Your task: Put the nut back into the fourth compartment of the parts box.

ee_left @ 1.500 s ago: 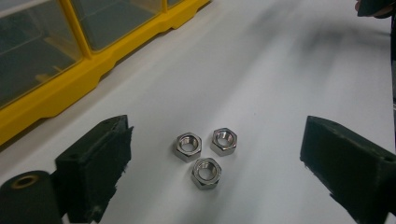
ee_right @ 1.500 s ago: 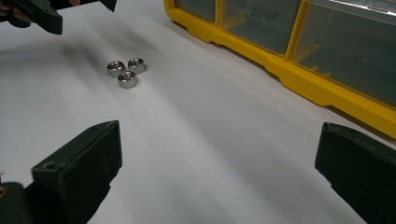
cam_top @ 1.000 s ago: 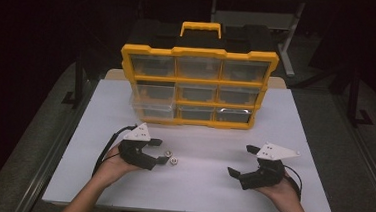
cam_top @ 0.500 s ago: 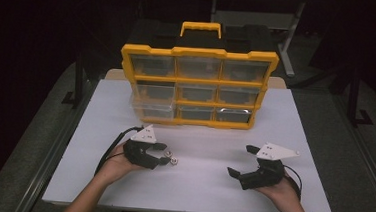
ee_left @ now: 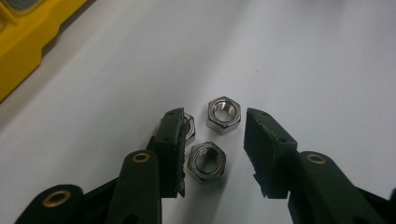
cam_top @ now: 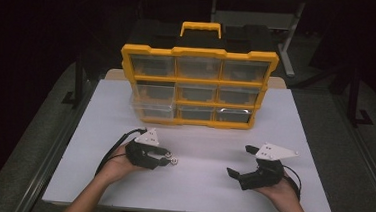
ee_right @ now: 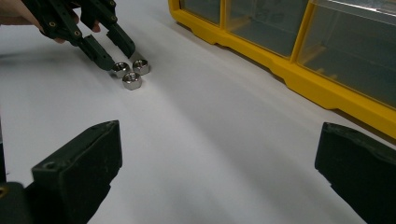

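Jaws of the left gripper (ee_left: 212, 149) stand parted low over the white counter (cam_top: 210, 188), with three steel hex nuts at their tips. One nut (ee_left: 206, 162) lies between the jaws, close against the inner face of the left jaw and not clamped. A second nut (ee_left: 224, 114) lies just beyond the tips, in the gap between them. A third nut (ee_left: 188, 126) sits half hidden behind the left jaw's tip, so whether it touches that jaw is hard to tell. All three lie flat with their holes up, close together, on the near left part of the counter.

In the high view the left gripper (cam_top: 164, 159) rests in the person's left hand (cam_top: 119, 164), its cable looping off to the left. Well apart on the near right, the right gripper (cam_top: 239, 162) is held in the right hand (cam_top: 283, 190) with its jaws spread wide and nothing between them; bare counter lies between the two grippers.

Farther back, across the middle of the counter, a yellow organiser case (cam_top: 197, 86) stands upright with its clear-fronted drawers facing the person and a handle on top, clear of both grippers.
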Demonstrator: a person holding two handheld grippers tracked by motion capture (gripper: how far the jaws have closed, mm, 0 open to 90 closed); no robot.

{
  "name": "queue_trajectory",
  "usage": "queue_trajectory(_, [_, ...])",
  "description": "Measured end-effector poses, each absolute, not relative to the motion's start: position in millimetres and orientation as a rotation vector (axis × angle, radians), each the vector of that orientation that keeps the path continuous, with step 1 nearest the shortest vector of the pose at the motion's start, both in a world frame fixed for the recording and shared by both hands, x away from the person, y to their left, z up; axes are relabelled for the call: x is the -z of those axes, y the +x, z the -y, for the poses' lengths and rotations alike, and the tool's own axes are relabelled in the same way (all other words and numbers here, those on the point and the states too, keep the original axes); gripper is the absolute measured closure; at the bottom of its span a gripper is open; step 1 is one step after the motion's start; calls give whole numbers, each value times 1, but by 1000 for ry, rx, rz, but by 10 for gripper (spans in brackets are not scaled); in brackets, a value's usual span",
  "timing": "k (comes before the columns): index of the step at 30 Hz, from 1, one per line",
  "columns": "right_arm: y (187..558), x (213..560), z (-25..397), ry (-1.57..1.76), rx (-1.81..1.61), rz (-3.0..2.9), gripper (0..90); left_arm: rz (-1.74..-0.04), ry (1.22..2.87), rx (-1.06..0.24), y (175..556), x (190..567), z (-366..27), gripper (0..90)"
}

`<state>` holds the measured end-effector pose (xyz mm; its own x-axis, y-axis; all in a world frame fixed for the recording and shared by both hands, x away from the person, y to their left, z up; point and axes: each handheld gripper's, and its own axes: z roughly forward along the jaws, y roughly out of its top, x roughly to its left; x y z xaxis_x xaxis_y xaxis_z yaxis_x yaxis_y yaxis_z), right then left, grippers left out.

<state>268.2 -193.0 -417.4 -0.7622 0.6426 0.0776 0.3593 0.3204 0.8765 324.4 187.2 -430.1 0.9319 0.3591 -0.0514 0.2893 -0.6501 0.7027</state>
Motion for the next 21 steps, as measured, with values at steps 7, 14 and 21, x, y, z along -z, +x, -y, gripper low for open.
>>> queue_trajectory(7, [269, 418, 193, 904, -1415, -2308, 1, -445, 2350, -108, 326, 434, -187, 632])
queue_trajectory(14, [268, 418, 193, 904, -1417, -2306, 1, -437, 2381, -110, 325, 436, -186, 655])
queue_trajectory(21, [269, 418, 193, 906, -1419, -2306, 1, -433, 2395, -104, 324, 438, -187, 670])
